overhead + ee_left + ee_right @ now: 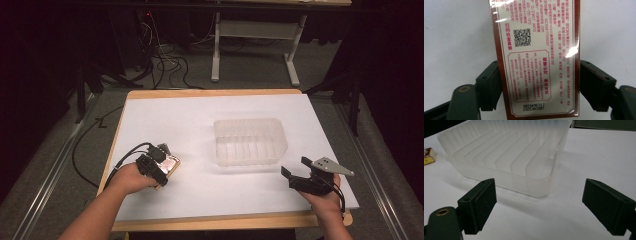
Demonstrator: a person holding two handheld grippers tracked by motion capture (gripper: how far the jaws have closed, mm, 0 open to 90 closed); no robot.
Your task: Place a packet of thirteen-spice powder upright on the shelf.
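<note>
A flat box (pixel 539 60) wrapped in shiny film, cream with a red border and red print, lies on the white sheet near the table's left front (pixel 173 164). My left gripper (pixel 539 65) points down over it, and its two black pads press against the box's long sides. In the high view the left gripper (pixel 166 165) covers most of the box. My right gripper (pixel 296 167) hovers at the right front, jaws wide apart with nothing between them. In the right gripper view, the right gripper (pixel 539 182) faces a clear plastic ribbed tray (pixel 506 173) close ahead.
The clear tray (pixel 250 121) stands at the middle of the white sheet (pixel 170 120), which covers a wooden table (pixel 210 92). A corner of the box (pixel 429 156) shows left of the tray. Cables and a white stand (pixel 216 50) are on the floor beyond.
</note>
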